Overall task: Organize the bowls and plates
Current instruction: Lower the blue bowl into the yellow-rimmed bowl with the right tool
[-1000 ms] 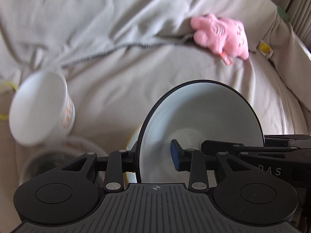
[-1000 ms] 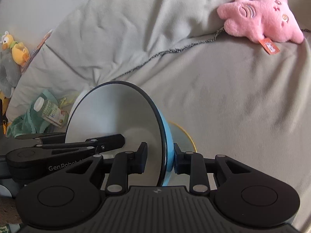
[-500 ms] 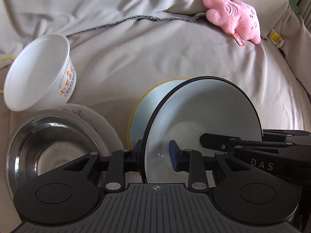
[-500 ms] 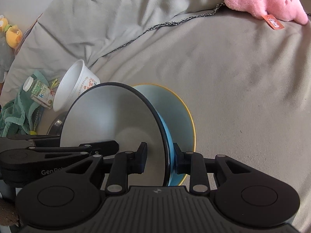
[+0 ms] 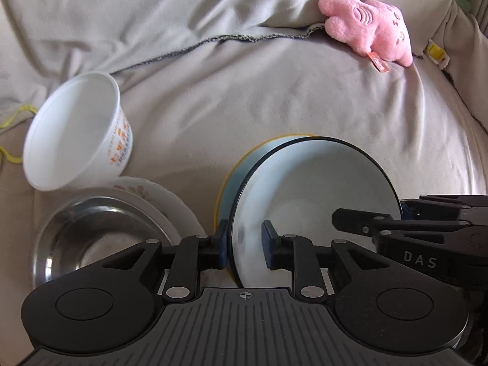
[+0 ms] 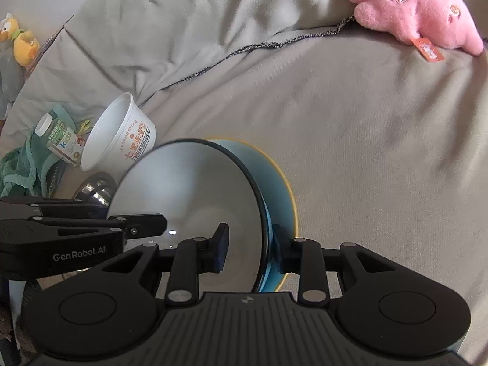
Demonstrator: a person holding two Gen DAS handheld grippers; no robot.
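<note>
left gripper (image 5: 244, 245): closing, straddles dark-rimmed bowl (image 5: 314, 195) rim, inner pad apart | right gripper (image 6: 248, 248): opening, astride opposite rim | yellow-rimmed plate (image 6: 279, 180): beneath bowl

White dark-rimmed bowl (image 5: 317, 189) tilted over yellow-rimmed blue plate (image 6: 276, 180), steel bowl (image 5: 88, 231) on floral plate (image 5: 152, 195)
</note>
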